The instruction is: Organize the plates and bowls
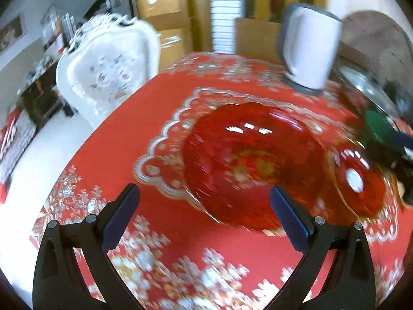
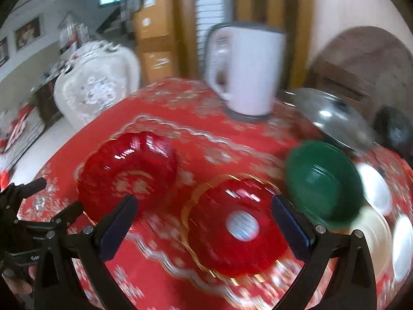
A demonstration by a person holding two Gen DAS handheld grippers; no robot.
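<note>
A large red glass bowl (image 1: 253, 165) sits on the red patterned tablecloth just ahead of my left gripper (image 1: 204, 204), which is open and empty. A smaller red glass dish with a white label (image 1: 358, 178) lies to its right. In the right wrist view the red bowl (image 2: 129, 170) is at the left. The red dish (image 2: 237, 227) lies between the fingers of my open, empty right gripper (image 2: 204, 211). A green bowl (image 2: 322, 178) sits to the right, with white plates (image 2: 376, 188) beyond it. Both views are motion-blurred.
A white electric kettle (image 2: 247, 69) stands at the back of the table. A metal pot lid (image 2: 333, 118) lies at the back right. A white ornate chair (image 1: 108, 64) stands beyond the table's left edge. The left gripper's body (image 2: 23, 211) shows at the left.
</note>
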